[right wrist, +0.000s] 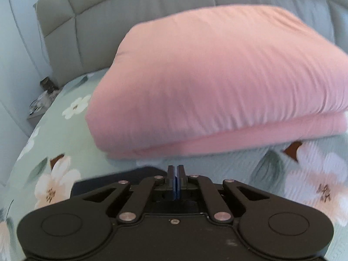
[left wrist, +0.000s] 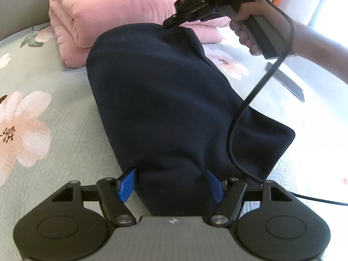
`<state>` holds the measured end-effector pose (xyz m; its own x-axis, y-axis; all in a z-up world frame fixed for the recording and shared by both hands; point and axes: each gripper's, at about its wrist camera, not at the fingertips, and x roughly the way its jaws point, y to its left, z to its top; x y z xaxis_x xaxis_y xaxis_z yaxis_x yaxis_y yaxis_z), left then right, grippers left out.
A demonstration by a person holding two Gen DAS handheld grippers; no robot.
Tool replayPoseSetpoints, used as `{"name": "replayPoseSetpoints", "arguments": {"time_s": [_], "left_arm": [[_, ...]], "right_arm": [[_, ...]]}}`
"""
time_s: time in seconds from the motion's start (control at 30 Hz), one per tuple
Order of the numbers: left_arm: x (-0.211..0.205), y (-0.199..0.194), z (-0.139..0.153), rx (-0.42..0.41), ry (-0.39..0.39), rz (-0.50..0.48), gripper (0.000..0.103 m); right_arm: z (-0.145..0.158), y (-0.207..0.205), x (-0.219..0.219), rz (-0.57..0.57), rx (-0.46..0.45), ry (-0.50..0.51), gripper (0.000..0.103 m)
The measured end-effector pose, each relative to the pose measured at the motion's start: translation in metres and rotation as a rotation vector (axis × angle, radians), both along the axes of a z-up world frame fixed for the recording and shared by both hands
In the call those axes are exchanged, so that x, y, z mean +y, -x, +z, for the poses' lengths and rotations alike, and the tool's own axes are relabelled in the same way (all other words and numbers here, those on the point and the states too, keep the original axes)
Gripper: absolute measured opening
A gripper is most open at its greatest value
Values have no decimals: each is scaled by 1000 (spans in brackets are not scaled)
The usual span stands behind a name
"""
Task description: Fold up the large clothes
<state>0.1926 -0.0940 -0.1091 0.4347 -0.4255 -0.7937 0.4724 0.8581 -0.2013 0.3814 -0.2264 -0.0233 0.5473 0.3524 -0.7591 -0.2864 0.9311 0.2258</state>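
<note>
Item: navy garment point(left wrist: 165, 100), partly folded, lengthwise on floral bedspread point(left wrist: 43, 130).

Left gripper point(left wrist: 170, 184) wide open, blue pads astride the garment's near end, gripping nothing; right gripper point(right wrist: 176, 181) pressed shut at its far end, fabric between the pads not visible. Risks: fold springing open; cable point(left wrist: 250, 100) dragging the cloth. Pink quilt point(right wrist: 217, 82) crowds the far side.

Navy garment point(left wrist: 165, 100) in front of me, plain and dark. Beyond it the folded quilt point(right wrist: 217, 82) is solid pink. The bedspread point(left wrist: 56, 134) is pale green with big peach-and-white flowers, and my tool pads point(left wrist: 127, 184) are blue.
</note>
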Motion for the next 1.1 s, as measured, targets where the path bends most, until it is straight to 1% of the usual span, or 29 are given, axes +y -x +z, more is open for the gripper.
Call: {"name": "replayPoseSetpoints", "arguments": {"time_s": [0.03,0.07,0.1,0.13,0.17,0.23,0.3,0.33,0.37,0.4,0.47,0.5,0.57,0.6,0.63,0.67,0.73,0.77,0.8,0.83,0.87,0.9,0.93,0.97,1.0,1.03,1.07,1.1], "left_arm": [[0,0,0,2,2,1,71],[0,0,0,2,5,1,71],[0,1,0,3,6,2,71],[0,1,1,3,6,2,71],[1,1,0,3,6,2,71],[0,1,0,4,7,-1,71],[2,-1,0,8,11,-4,71],[3,-2,-1,14,15,1,71],[4,-4,-1,23,19,8,71],[6,-6,0,37,25,14,71],[10,-11,7,79,47,10,69],[12,-13,11,91,60,-3,68],[19,-16,25,95,111,-44,68],[23,-18,32,87,141,-43,69],[27,-20,37,82,163,-34,71],[29,-22,39,79,169,-24,71],[22,-26,33,90,132,-12,69],[17,-28,25,108,104,-19,68],[10,-28,15,118,61,-14,68],[3,-26,6,102,10,-10,69],[0,-24,1,84,-14,-9,69],[-2,-20,-2,70,-17,-4,69],[-1,-18,-1,61,-10,-1,69],[-2,-16,0,54,-4,-3,69],[-2,-16,1,52,-10,-7,69],[-4,-17,2,52,-18,-9,70],[-3,-17,2,52,-20,-8,70],[-4,-17,2,54,-19,-4,70]], "right_arm": [[-2,-1,-1,12,16,-27,35],[-2,-2,-3,20,31,-63,76],[-2,-4,-3,32,44,-93,92],[-1,-6,-1,39,42,-107,99],[-1,-6,2,47,34,-112,99],[-7,-15,15,82,62,-82,99],[-21,-26,29,84,150,-19,99],[-29,-28,36,90,187,-7,87],[-30,-21,38,86,164,1,34],[-27,-9,42,64,87,28,13],[-18,10,50,79,-16,90,11],[-11,17,51,92,-61,139,11],[7,28,48,101,-213,288,9],[12,25,39,75,-229,308,9],[13,17,23,27,-194,285,8],[11,10,8,-41,-158,260,0],[-2,1,-13,-135,-131,309,0],[-10,-3,-24,-137,-91,249,0],[-19,-6,-36,-131,-35,144,0],[-25,-5,-45,-163,10,74,1],[-29,-3,-53,-203,36,16,9],[-31,2,-60,-222,51,-49,14],[-31,6,-66,-232,68,-115,35],[-31,10,-71,-232,91,-183,63],[-32,13,-75,-222,116,-266,78],[-33,17,-78,-206,142,-346,90],[-32,23,-80,-183,166,-410,90],[-32,27,-78,-152,188,-440,90]]}}
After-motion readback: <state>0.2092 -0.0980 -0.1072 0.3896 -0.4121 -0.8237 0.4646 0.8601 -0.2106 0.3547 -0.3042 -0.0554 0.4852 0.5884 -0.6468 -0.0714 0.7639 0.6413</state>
